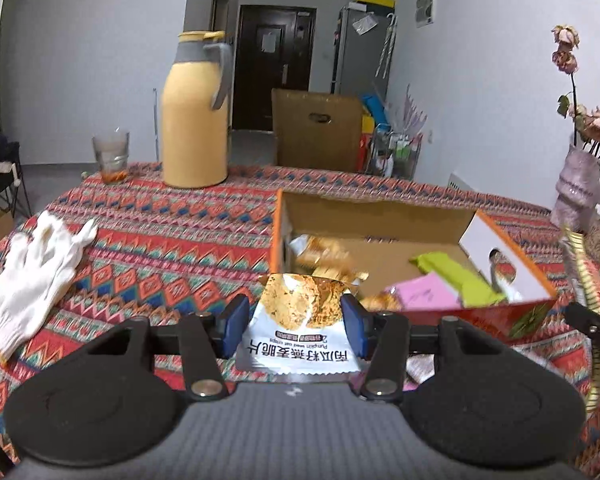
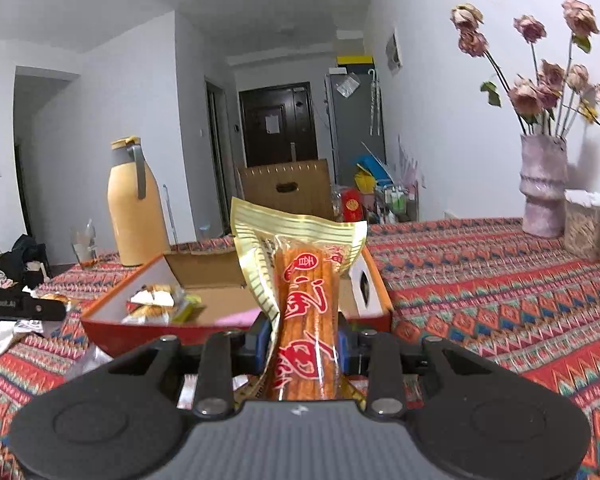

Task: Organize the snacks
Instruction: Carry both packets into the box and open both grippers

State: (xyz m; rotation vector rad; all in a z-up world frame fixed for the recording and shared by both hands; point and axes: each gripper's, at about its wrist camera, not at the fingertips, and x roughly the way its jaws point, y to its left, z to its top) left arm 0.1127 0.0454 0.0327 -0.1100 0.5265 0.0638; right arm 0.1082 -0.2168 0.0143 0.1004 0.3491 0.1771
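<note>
My left gripper (image 1: 296, 326) is shut on a white oat-crisp packet (image 1: 296, 320), held just in front of the near wall of an open orange cardboard box (image 1: 496, 320). Inside the box lie several snack packets, among them a green one (image 1: 456, 276) and a pink one (image 1: 424, 296). My right gripper (image 2: 303, 344) is shut on a gold-edged packet of orange spicy sticks (image 2: 304, 292), standing upright before the same box (image 2: 112, 332). The right gripper with its gold packet shows at the right edge of the left wrist view (image 1: 592, 316). The left gripper's arm (image 2: 20, 308) shows at the far left of the right wrist view.
The table wears a red patterned cloth (image 1: 172, 236). A yellow thermos jug (image 1: 196, 112) and a glass (image 1: 111, 156) stand at the far side. A white glove (image 1: 28, 284) lies left. A pink vase of dried roses (image 2: 542, 188) and a woven basket (image 2: 592, 224) stand right.
</note>
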